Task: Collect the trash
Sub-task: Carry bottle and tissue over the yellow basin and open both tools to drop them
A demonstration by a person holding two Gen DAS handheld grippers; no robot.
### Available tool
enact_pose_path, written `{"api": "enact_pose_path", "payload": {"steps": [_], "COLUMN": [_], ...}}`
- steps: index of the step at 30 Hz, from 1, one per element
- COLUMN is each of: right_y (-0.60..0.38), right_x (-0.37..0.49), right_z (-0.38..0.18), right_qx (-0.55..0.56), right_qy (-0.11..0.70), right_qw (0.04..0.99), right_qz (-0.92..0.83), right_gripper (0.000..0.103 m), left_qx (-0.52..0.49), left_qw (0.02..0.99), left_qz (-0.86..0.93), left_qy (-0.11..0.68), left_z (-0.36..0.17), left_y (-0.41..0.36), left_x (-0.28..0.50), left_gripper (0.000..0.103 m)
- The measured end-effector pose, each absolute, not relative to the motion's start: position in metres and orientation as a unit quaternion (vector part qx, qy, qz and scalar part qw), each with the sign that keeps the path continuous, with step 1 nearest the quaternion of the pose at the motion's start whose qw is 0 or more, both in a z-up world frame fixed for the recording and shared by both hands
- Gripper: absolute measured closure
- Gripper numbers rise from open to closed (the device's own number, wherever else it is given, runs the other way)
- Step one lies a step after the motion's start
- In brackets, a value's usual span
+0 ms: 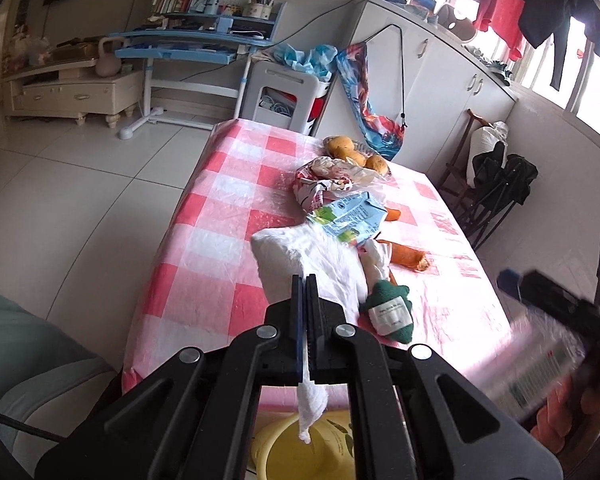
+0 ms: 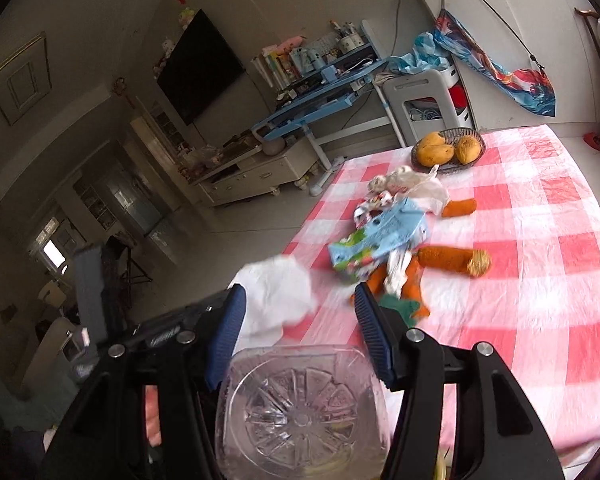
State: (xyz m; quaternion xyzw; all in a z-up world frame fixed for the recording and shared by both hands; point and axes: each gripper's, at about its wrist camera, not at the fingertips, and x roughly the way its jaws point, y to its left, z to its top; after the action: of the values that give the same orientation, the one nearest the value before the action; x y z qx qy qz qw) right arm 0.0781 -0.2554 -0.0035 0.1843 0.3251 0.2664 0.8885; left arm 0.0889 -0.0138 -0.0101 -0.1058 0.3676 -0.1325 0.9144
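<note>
Left tongs (image 1: 305, 280): pressed together on a white tissue (image 1: 300, 256) at lower centre of the left wrist view; a strip of it hangs down behind the pads over a yellow basin (image 1: 300, 448) at the bottom edge.
Right tongs (image 2: 298, 308): clamped on a clear plastic bottle (image 2: 300, 412), base facing the camera, at lower centre of the right wrist view; blurred at far right of the left wrist view.
Worktop (image 1: 228, 208): pink and white check plastic cloth.
Near clutter: a green and white cloth piece (image 1: 392, 312) just right of the left tongs, with orange plush carrots (image 2: 448, 260) beside it.
Middle clutter: a crushed blue and green carton (image 1: 348, 216) lies against the tissue's far side; crumpled wrappers (image 1: 324, 184) beyond it.
Far end: a dark basket (image 2: 448, 148) of yellow-orange fruit.
Background: a blue desk (image 1: 188, 44) with books, upper left of the left wrist view; white cabinets (image 1: 452, 84) at upper right.
</note>
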Motion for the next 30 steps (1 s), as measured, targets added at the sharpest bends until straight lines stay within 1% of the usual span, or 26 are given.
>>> {"api": "enact_pose_path", "payload": {"steps": [5, 13, 18, 25, 30], "right_y": [-0.242, -0.225, -0.236, -0.256, -0.265], "right_x": [0.044, 0.039, 0.037, 0.033, 0.033], "right_z": [-0.02, -0.067, -0.063, -0.062, -0.057], "right_qx": [0.156, 0.129, 0.145, 0.182, 0.195], "right_qy": [0.354, 0.44, 0.416, 0.387, 0.374], "right_qw": [0.883, 0.85, 0.864, 0.877, 0.883], "right_qz": [0.266, 0.258, 0.243, 0.22, 0.208], "right_gripper": [0.048, 0.048, 0.04, 0.04, 0.04], "left_qx": [-0.107, -0.088, -0.079, -0.049, -0.008], "left_qw": [0.91, 0.904, 0.896, 0.881, 0.854], "left_qz": [-0.146, -0.169, -0.174, -0.202, -0.239], "left_qy": [0.374, 0.383, 0.4, 0.425, 0.461], "left_z": [-0.01, -0.011, -0.022, -0.034, -0.046], "left_y": [-0.014, -0.025, -0.027, -0.044, -0.064], "left_x": [0.069, 0.029, 0.01, -0.022, -0.034], "left_gripper": [0.1, 0.1, 0.1, 0.1, 0.1]}}
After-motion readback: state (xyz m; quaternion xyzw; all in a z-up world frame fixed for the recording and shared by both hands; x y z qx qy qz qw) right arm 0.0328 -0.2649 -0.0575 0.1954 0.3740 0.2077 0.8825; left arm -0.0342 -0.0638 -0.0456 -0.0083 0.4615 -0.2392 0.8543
